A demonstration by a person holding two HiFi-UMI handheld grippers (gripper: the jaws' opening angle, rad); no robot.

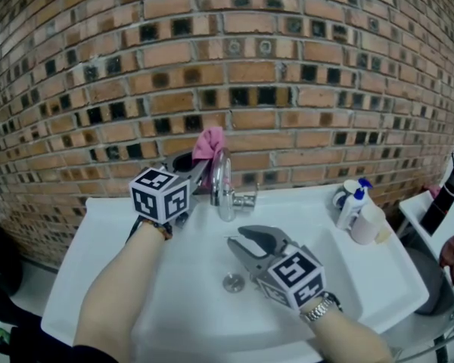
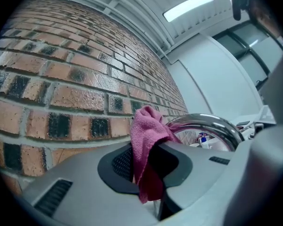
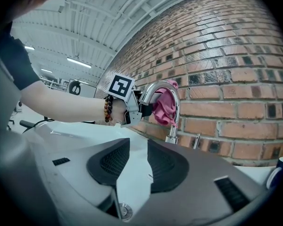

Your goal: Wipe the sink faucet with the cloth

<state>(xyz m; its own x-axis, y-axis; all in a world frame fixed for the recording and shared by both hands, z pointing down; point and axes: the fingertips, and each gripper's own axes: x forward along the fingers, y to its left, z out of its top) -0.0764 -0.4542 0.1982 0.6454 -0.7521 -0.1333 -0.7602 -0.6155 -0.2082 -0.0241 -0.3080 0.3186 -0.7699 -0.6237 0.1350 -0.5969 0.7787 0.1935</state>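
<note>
Left gripper view: left tongs [image 2: 148, 168] nearly closed, pads pinching a pink cloth [image 2: 144, 135]; cloth stands up out of the tips in a bunch and meets the chrome faucet [image 2: 212, 124] at the top of its arched spout; brick wall [image 2: 61, 93] just behind. Right gripper view: right tongs [image 3: 137, 168] parted in a narrow V, nothing between the pads; only the white sink [image 3: 75, 135] and its drain [image 3: 125, 212] show through the gap; from here the cloth sits tucked against the spout's curve. Head view: right tongs over the basin near the drain, apart from the faucet; left tongs up at the spout by the wall.
</note>
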